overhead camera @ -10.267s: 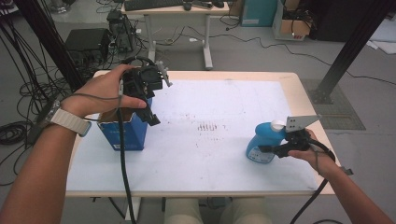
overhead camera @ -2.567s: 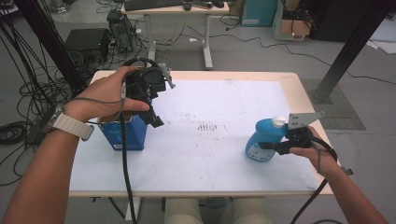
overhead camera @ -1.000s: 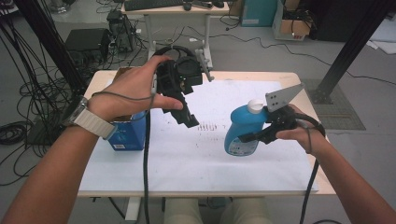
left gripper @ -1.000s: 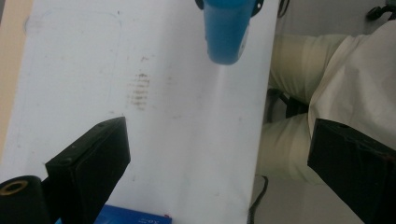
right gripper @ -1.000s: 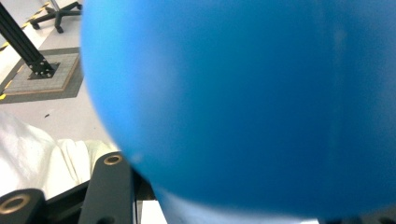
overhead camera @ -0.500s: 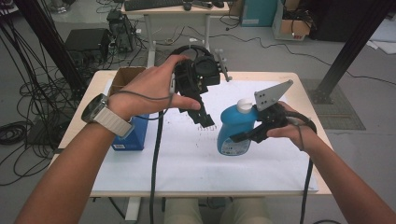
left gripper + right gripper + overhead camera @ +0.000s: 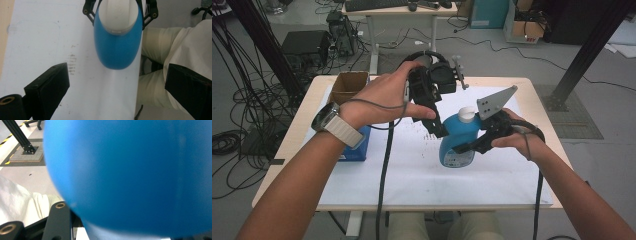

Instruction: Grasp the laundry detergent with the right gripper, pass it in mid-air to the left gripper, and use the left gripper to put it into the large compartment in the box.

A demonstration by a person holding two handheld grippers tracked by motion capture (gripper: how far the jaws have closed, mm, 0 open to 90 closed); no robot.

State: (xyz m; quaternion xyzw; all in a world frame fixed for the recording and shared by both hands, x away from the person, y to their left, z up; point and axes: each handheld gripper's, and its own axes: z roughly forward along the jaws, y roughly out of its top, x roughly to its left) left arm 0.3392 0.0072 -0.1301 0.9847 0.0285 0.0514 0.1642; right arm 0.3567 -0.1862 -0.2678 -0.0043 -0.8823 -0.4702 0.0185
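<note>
Upright blue bottle (image 7: 457, 142), white cap (image 7: 467, 114) up, right gripper (image 7: 477, 145) clamping.

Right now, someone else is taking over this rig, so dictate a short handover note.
Right hand-held gripper: shut on the blue bottle, lifted above the white mat.
Left hand-held gripper: jaws open, pointed at the bottle's white cap, not touching it.
Blue box stands at the mat's left edge, a cardboard box behind it.
Done: bottle picked up.
Left: probably gripping the cap.
</note>
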